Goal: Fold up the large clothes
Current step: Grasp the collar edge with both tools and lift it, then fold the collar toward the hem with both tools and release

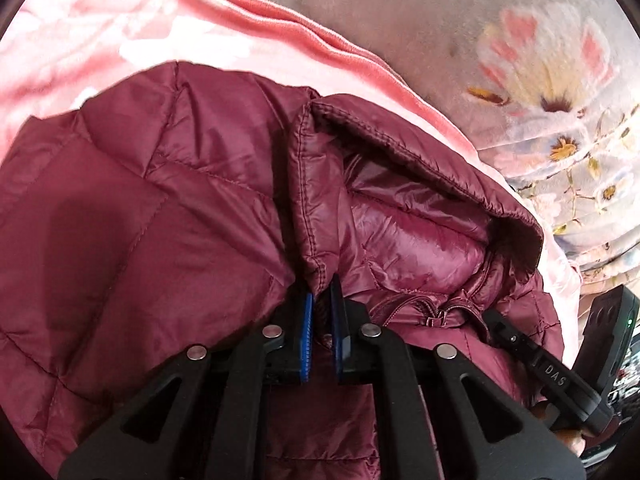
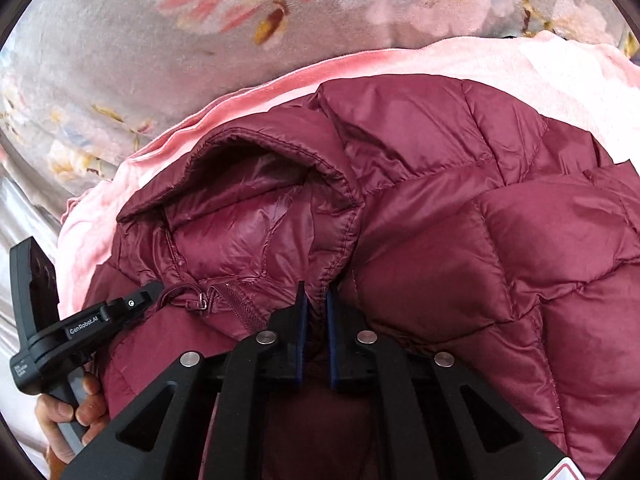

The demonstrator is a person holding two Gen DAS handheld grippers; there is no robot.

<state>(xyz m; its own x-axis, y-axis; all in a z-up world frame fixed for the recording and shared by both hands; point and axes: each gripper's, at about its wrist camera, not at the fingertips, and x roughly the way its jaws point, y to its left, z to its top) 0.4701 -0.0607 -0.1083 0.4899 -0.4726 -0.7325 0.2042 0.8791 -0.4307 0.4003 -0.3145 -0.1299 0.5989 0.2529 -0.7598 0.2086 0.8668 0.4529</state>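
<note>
A maroon quilted puffer jacket (image 1: 132,208) lies on a pink blanket (image 1: 120,36), with its hood (image 1: 400,220) open and its zipper pull (image 1: 438,316) at the collar. My left gripper (image 1: 320,300) is shut on the hood's edge beside the collar. The jacket (image 2: 460,220) also fills the right wrist view, with the hood (image 2: 248,208) and zipper pull (image 2: 204,302) left of centre. My right gripper (image 2: 316,300) is shut on the hood's other edge. Each view shows the other gripper at its side: the right gripper (image 1: 532,356) and the left gripper (image 2: 92,324).
A grey floral bedspread (image 1: 540,60) lies under the pink blanket (image 2: 540,64) and beyond it (image 2: 120,40). A hand (image 2: 68,412) holds the left gripper's handle at the lower left of the right wrist view.
</note>
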